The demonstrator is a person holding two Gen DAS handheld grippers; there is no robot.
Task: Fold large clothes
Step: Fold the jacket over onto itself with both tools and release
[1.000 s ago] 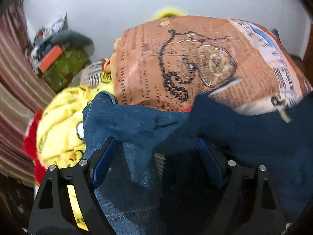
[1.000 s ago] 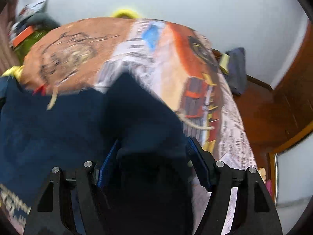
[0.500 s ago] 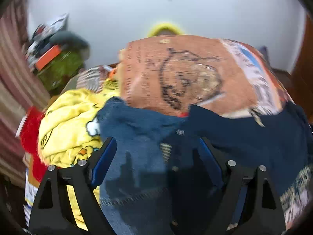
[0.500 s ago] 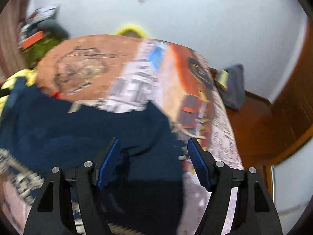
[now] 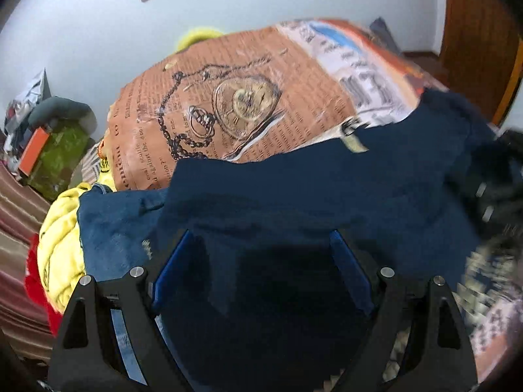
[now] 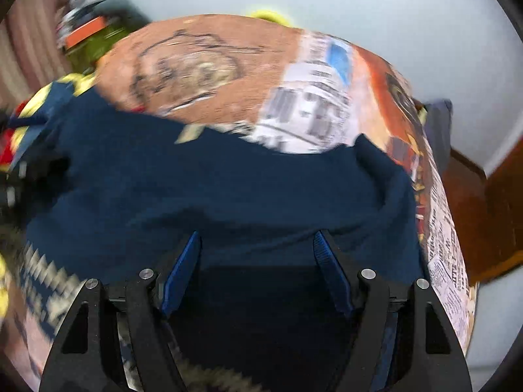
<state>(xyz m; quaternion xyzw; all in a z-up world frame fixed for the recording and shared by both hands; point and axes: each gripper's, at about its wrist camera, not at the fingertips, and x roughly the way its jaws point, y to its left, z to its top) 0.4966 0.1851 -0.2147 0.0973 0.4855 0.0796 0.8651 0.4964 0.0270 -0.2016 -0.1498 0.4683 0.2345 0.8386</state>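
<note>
A large navy garment [image 5: 310,189] lies spread across a bed covered by a newspaper-print bedspread [image 5: 245,98]. My left gripper [image 5: 261,238] hangs over the garment's near left part, jaws wide apart, the cloth lying beneath and between the fingers without being pinched. In the right wrist view the navy garment [image 6: 212,189] fills the middle. My right gripper [image 6: 257,238] stands open above its near right part. A white zigzag-patterned band [image 6: 42,281] shows at the garment's near edge. Both views are blurred by motion.
Blue jeans [image 5: 111,228], a yellow garment [image 5: 59,248] and a red one [image 5: 36,281] lie heaped left of the navy garment. A green box with clutter [image 5: 55,150] stands at the far left wall. A wooden door [image 5: 474,32] and brown floor [image 6: 470,196] lie right of the bed.
The navy cloth that stood bunched between my right fingers now lies flatter and wider on the bed. My left gripper has shifted from over the jeans to over the navy garment.
</note>
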